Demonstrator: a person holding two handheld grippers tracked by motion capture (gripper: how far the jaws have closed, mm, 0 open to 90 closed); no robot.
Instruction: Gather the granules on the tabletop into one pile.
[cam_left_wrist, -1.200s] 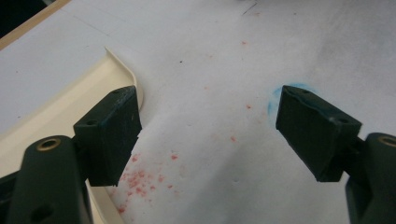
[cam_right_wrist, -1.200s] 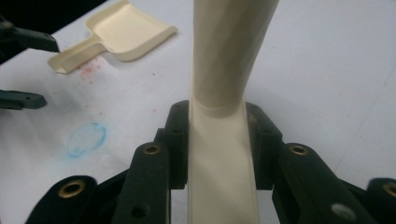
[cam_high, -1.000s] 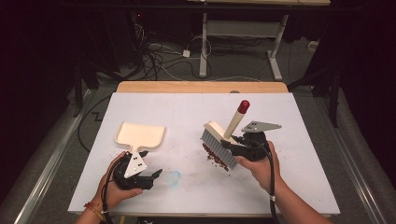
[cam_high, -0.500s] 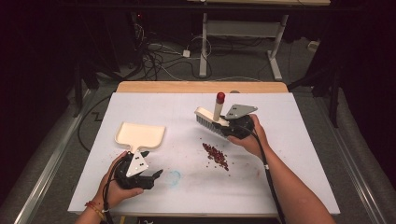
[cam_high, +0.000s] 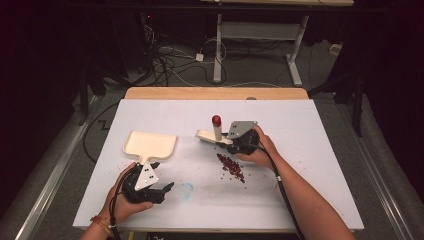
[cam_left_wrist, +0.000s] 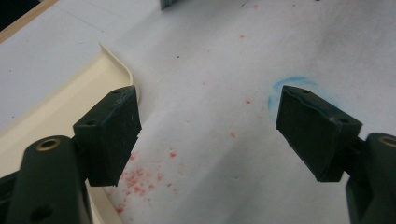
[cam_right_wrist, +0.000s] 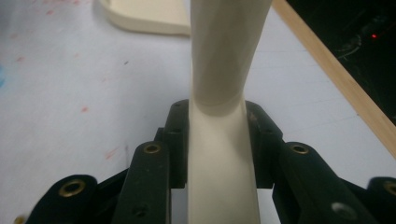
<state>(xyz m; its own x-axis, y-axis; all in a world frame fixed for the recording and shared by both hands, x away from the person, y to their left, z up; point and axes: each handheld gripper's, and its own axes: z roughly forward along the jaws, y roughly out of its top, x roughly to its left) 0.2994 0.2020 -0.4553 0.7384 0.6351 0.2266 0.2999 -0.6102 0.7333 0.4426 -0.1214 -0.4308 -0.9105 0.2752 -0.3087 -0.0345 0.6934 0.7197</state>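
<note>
On the white table (cam_high: 310, 150), your right gripper (cam_high: 239, 142) is clamped on the brush (cam_high: 216, 131) handle, holding it just behind the red crumbs (cam_high: 231, 166), while your left gripper (cam_high: 162, 190) rests with jaws apart, empty, beside the dustpan (cam_high: 148, 145).

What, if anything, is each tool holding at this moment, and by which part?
The right tool clamps the brush by its cream handle. The left tool is open, holding nothing, beside the dustpan.
</note>
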